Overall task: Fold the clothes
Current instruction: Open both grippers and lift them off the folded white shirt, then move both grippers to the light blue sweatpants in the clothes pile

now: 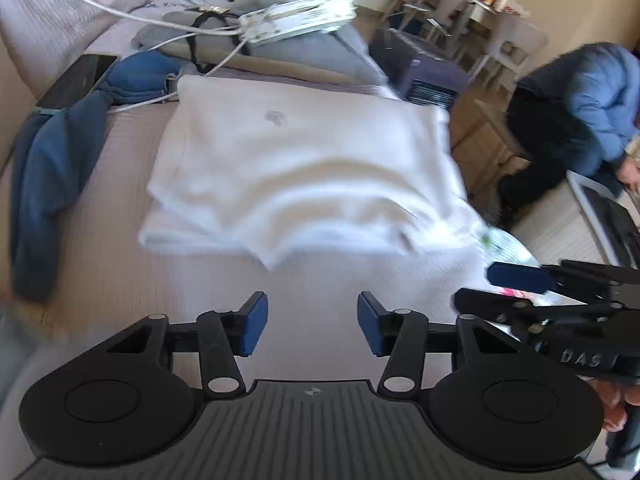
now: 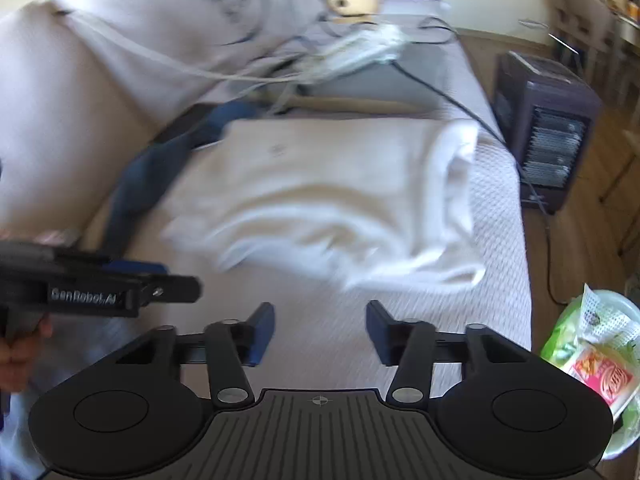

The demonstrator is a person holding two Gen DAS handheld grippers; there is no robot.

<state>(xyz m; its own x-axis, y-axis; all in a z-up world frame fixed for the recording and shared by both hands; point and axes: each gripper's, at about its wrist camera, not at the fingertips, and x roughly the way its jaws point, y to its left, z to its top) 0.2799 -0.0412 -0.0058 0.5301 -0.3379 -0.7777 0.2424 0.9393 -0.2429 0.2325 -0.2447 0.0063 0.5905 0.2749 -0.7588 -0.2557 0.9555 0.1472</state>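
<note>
Surface: a sofa seat [image 1: 132,280] under a pale, textured cover carries everything; its back cushions [image 2: 80,100] rise along the left.
White garment [image 1: 296,176]: folded into a rough rectangle, it lies in the middle of the seat, its right side reaching the seat's front edge. A small grey emblem shows near its far left corner. Its near edge is rumpled and layered, and the right edge is rolled over in the right wrist view [image 2: 452,184].
Blue garment [image 1: 44,176]: unfolded, it lies stretched along the seat's back edge, just left of the white one and touching its far left corner.
Left gripper [image 1: 312,326]: released, jaws apart with only bare cover between the blue pads; it hovers over the seat's near part, short of the white garment's near edge.
Right gripper [image 2: 320,332]: also released, nothing between its pads; it hangs beside the left one, near the seat's front edge and equally clear of the cloth.
Far end of the seat: grey folded clothes [image 1: 304,40] with white cables [image 1: 100,8] and a flat white device on top.
Floor: a dark heater [image 2: 548,136] stands beyond the front edge; a seated person in a blue jacket [image 1: 592,96] is at the right.
Near corner: a green and pink packet [image 2: 596,352] sits at the front edge.
</note>
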